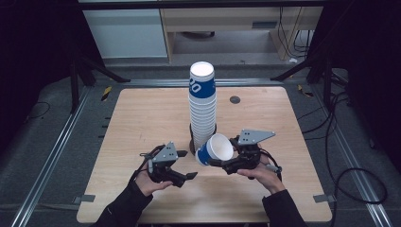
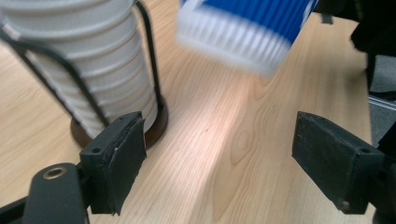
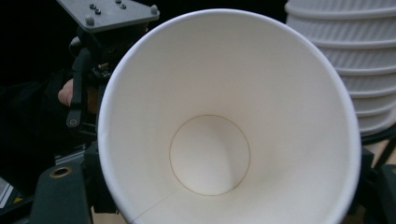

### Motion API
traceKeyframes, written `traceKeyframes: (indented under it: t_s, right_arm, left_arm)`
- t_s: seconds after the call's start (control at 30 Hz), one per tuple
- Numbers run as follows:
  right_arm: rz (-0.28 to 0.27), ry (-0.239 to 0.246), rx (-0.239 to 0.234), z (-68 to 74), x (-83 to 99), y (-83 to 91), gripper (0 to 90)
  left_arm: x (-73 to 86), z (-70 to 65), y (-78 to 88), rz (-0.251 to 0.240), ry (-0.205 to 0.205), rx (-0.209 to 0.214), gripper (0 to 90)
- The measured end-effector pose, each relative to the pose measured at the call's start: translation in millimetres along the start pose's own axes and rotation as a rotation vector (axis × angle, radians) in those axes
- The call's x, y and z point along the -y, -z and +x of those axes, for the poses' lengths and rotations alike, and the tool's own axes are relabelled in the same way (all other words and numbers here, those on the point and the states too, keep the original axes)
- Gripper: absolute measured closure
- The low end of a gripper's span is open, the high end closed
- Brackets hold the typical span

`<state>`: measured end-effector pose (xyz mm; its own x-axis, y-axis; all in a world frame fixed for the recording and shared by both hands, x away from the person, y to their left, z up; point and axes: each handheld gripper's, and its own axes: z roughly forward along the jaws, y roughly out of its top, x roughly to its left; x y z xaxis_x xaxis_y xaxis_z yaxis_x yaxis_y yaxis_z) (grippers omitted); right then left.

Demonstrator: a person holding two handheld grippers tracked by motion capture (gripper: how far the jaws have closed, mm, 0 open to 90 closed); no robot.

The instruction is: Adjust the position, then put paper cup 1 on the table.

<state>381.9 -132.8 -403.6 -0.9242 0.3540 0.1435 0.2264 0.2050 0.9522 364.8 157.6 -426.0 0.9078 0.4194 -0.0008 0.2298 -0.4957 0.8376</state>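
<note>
A tall stack of paper cups [image 1: 203, 109], white with a blue one on top, stands in a black wire holder [image 2: 156, 128] at the middle of the wooden table. My right gripper [image 1: 226, 160] is shut on one blue-and-white paper cup [image 1: 215, 149], held tilted just right of the stack's foot with its mouth facing me. In the right gripper view the cup's white inside [image 3: 210, 154] faces the camera, with the stack [image 3: 355, 70] behind at the right. My left gripper [image 1: 188, 164] is open with nothing between its pads [image 2: 116, 158]. It sits just left of the held cup [image 2: 243, 28], whose ribbed bottom hangs above and beyond it.
The table's bare wood [image 1: 142, 123] stretches left and right of the stack. A small dark disc [image 1: 234, 100] lies at the back right. Metal rails [image 1: 61, 137] and cables [image 1: 350, 175] run along the floor on both sides. The left gripper's grey plate [image 3: 109, 11] sits behind the cup.
</note>
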Motion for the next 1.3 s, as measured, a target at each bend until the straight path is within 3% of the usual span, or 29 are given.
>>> traceKeyframes:
  t_s: [0.27,0.63,1.17,1.3]
  right_arm:
    - [-0.009,-0.012,0.106,-9.3,-1.6,19.4,20.6]
    - [0.022,-0.034,0.331,-24.3,0.0,38.2,20.5]
    - [0.065,-0.112,0.61,-59.6,-1.9,72.8,20.5]
    - [0.109,-0.139,0.685,-73.2,0.7,78.9,20.5]
  left_arm:
    - [11.4,14.6,9.5,-0.002,0.092,-0.069,15.9]
    - [23.0,35.3,17.9,-0.009,0.186,-0.128,16.2]
    - [32.8,50.7,25.7,-0.002,0.245,-0.169,15.6]
    - [34.1,52.8,24.7,0.008,0.252,-0.176,15.9]
